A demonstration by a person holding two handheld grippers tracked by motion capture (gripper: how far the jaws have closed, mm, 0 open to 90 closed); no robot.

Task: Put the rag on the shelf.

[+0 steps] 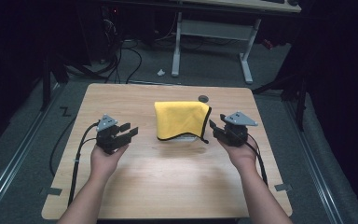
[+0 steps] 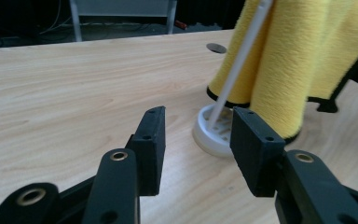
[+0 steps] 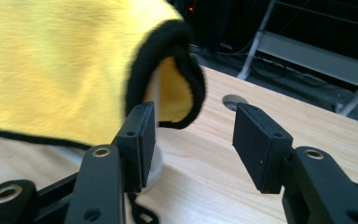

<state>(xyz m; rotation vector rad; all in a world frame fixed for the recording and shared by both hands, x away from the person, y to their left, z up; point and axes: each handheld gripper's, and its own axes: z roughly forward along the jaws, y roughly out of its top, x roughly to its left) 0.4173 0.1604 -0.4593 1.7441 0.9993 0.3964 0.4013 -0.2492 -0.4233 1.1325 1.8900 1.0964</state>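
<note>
Two grippers flank the yellow cloth (image 1: 181, 120) at table (image 1: 121, 186) centre, both with jaws wide and holding nothing. Cloth hangs draped over a white rack (image 2: 214, 133), so its hem sits off the wood, likely easy to pinch. Left gripper (image 1: 129, 132) sits near the cloth's left edge; right gripper (image 1: 214, 128) is just beside the black-trimmed corner (image 3: 186, 79), probably the first pinch point.

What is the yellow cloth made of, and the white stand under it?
The yellow cloth looks like soft fuzzy microfibre or fleece: a short matte nap shows, with a black stitched edge. The white stand looks like smooth moulded plastic, slightly glossy, with a slotted round base and thin rod. Neither is certain from looks alone.
</note>
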